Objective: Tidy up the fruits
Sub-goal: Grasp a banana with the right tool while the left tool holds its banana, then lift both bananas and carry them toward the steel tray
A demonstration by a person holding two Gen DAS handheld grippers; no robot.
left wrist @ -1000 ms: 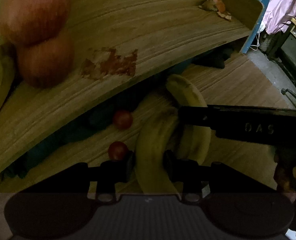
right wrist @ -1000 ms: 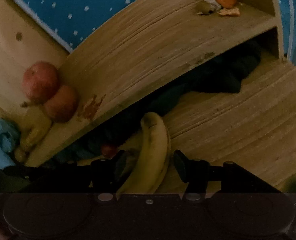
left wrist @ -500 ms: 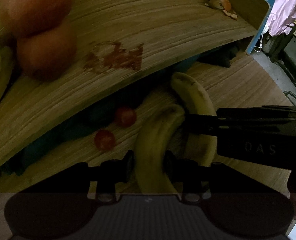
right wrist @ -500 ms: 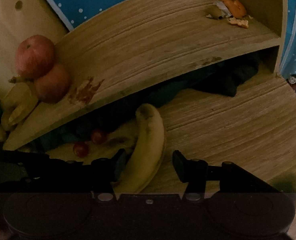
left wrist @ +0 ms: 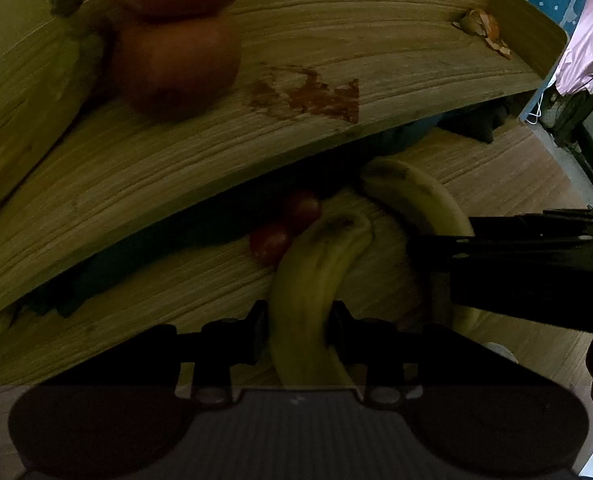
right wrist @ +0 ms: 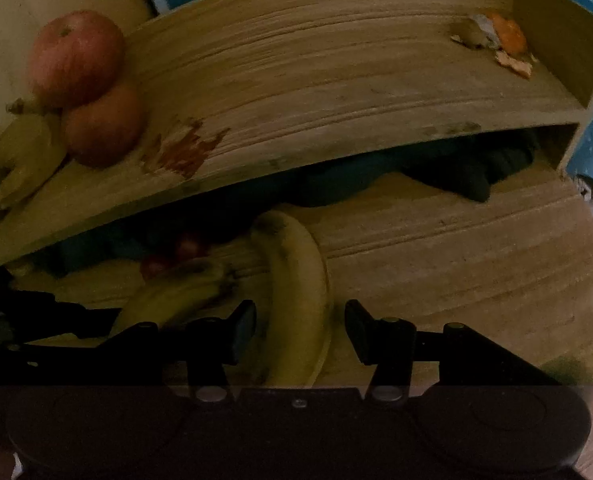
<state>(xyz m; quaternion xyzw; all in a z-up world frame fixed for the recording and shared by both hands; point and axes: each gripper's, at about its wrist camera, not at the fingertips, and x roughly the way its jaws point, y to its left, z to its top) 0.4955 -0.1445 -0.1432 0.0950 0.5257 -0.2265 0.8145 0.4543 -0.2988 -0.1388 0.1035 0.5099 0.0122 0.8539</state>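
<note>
My left gripper (left wrist: 298,330) is shut on a yellow banana (left wrist: 312,276) that points toward the gap under the wooden shelf (left wrist: 336,40). Its tip lies by two cherry tomatoes (left wrist: 270,242). A second banana (right wrist: 296,292) lies on the lower board between the fingers of my right gripper (right wrist: 300,328), which is open, with a gap on the right side. Two red apples (right wrist: 76,56) are stacked at the shelf's left end next to more bananas (right wrist: 24,152). The left-held banana (right wrist: 176,296) also shows in the right wrist view.
Orange peel scraps (right wrist: 500,40) lie at the shelf's right end, and a reddish stain (left wrist: 312,96) marks its middle. Dark cloth (right wrist: 456,172) fills the space under the shelf. The lower board (right wrist: 476,260) is bare to the right. A pink fabric (left wrist: 584,48) hangs far right.
The left gripper has pushed forward with its banana toward the shelf gap, so the tomatoes now sit at the banana's tip. The right gripper stays open around the second banana.
</note>
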